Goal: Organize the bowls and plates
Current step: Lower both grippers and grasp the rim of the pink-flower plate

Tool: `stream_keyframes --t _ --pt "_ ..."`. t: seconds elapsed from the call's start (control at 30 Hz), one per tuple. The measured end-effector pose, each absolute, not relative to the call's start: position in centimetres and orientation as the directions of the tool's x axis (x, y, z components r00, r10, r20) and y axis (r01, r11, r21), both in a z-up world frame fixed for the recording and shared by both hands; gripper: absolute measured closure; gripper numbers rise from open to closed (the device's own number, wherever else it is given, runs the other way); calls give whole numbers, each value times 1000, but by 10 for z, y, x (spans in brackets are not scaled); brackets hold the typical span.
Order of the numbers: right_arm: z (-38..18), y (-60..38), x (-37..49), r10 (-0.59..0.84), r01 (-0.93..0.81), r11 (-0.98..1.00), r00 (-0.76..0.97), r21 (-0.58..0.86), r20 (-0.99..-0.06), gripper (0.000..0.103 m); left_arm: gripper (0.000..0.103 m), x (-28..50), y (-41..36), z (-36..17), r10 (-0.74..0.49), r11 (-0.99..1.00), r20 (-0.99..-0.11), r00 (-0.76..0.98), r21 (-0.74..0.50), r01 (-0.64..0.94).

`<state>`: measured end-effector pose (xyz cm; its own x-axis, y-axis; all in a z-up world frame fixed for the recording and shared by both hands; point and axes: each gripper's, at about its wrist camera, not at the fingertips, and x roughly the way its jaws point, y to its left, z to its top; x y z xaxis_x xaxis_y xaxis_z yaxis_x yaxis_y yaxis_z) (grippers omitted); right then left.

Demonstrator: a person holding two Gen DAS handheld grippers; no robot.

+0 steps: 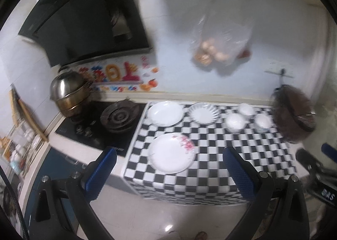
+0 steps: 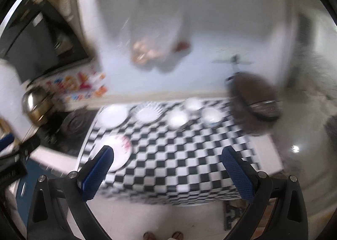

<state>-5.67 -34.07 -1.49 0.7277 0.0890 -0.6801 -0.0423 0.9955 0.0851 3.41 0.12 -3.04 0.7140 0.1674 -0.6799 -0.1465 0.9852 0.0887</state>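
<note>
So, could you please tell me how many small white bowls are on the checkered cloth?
3, clustered at the cloth's back right: the rear bowl nearest the wall, the left bowl beside the fluted plate, and the right bowl by the brown pan. None seems hidden.

plates: three white (image 1: 165, 113), (image 1: 203, 113), floral one (image 1: 172, 153) nearest | bowls: three white, clustered (image 1: 235, 122)

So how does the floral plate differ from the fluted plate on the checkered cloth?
The floral plate has a smooth round rim and a pink-red print on one side; the fluted plate has a scalloped, ridged rim and no print. The floral plate looks larger. It lies alone near the front of the cloth, while the fluted plate sits in the back row between a plain plate and the bowls. Both are white, empty and lying flat.
</note>
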Motion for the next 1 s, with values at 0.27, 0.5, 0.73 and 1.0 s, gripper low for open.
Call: stream_keyframes --t 0.27,0.5,0.73,1.0 --pt "-123 -318 30 303 -209 951 500 226 -811 0 0 91 48 -109 227 968 -785 577 117 -222" --pt "-216 -271 119 336 -212 936 302 281 -892 0 0 163 102 -196 163 971 -891 424 68 -230" --pt "-303 -226 207 342 -126 937 135 326 -930 1 3 246 155 -287 49 981 -965 256 -1 -192" --pt "-379 -179 276 356 -61 932 -38 358 -934 19 43 313 184 -377 -107 987 -992 64 -114 -115"
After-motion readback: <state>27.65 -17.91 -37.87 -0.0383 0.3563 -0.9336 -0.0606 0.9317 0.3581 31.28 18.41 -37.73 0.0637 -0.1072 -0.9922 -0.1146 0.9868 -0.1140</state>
